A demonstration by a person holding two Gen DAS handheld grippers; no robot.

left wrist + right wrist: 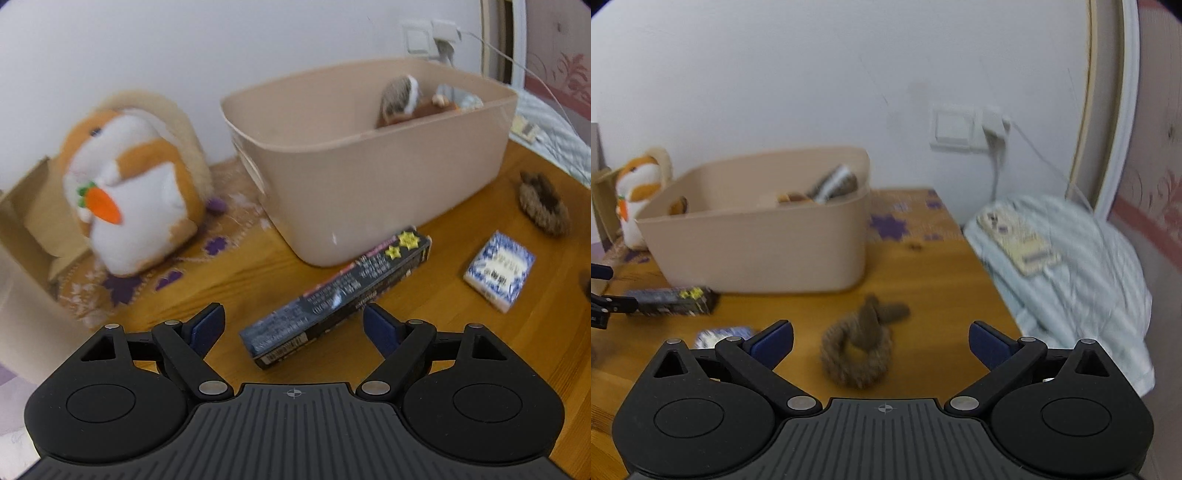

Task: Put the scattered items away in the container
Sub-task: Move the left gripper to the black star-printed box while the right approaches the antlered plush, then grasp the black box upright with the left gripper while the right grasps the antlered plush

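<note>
A beige plastic bin (388,177) stands on the wooden table, with a few items inside at its far corner. A long black box (332,299) lies in front of it, its near end between the fingers of my open left gripper (295,325). A small blue-and-white box (498,271) and a brown furry scrunchie (543,205) lie to the right. In the right wrist view, my open right gripper (881,345) straddles the brown scrunchie (858,349), without touching it. The bin (757,243), black box (676,301) and blue-and-white box (720,336) lie beyond and to the left.
A plush hamster with a carrot (133,192) sits on a patterned mat (122,284) left of the bin, beside a cardboard box (26,221). A light-blue bedding bundle (1071,266) with a phone (1015,240) lies past the table's right edge. A wall socket with a charger (990,129) is behind.
</note>
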